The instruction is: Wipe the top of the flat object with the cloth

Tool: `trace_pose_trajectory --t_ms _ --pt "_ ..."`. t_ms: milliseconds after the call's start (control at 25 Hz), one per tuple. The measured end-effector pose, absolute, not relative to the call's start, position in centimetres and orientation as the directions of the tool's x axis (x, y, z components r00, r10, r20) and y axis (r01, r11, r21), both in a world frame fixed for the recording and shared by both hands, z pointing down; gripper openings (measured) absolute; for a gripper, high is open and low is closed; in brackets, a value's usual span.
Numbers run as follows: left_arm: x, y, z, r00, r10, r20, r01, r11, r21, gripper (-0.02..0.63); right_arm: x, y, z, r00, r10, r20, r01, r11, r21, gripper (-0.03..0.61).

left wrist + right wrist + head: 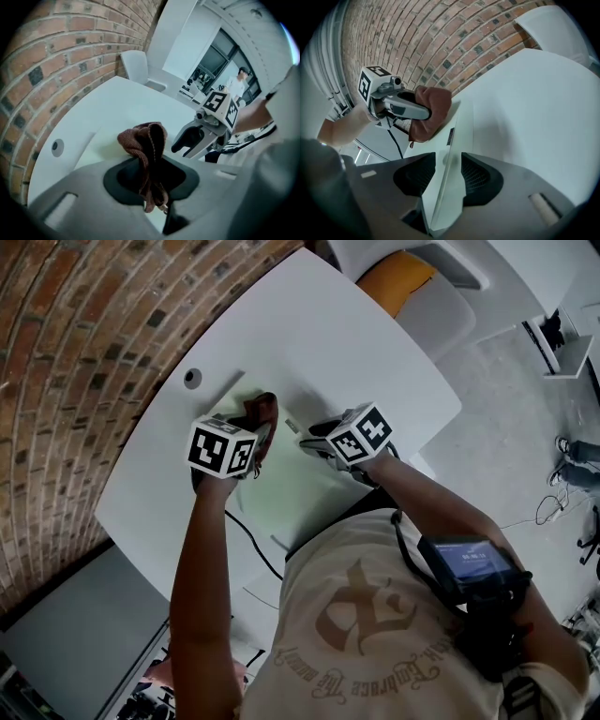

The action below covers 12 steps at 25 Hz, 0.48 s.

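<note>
1. Jaws first: the left gripper is clamped on the bunched brown cloth, and the right gripper is pinching the near edge of the flat white board.
2. In the head view, the marker cubes cover both sets of jaws, and the board barely stands out from the white table.
3. Only the right gripper view shows the cloth pressed against the board's far part.

A red-brick wall ran along one side of the white worktop. Beyond it, a white chair with an orange seat stood on a pale grey floor. Tall windows showed farther back.
</note>
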<state>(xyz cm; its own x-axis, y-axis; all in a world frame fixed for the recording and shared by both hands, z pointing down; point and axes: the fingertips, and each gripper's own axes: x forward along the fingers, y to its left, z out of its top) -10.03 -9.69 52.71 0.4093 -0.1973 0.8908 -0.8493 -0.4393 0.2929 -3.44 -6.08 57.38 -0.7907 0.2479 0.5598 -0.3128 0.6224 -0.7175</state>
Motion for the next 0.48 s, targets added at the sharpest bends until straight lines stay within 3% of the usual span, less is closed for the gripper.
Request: trace_pose_trajectory --t_ms 200,480 --pt "-7.4 -11.2 54.8 0.39 -0.144 0.909 -0.825 -0.494 0.275 0.074 -3.2 -5.6 58.2 -0.773 0.254 0.581 -0.328 0.624 -0.709 0.17" --pt "-9.6 -9.9 55.3 0.379 -0.166 0.91 -0.858 -0.433 0.278 0.074 -3.3 -5.6 58.5 -0.771 0.273 0.576 -0.333 0.597 -0.73 0.17"
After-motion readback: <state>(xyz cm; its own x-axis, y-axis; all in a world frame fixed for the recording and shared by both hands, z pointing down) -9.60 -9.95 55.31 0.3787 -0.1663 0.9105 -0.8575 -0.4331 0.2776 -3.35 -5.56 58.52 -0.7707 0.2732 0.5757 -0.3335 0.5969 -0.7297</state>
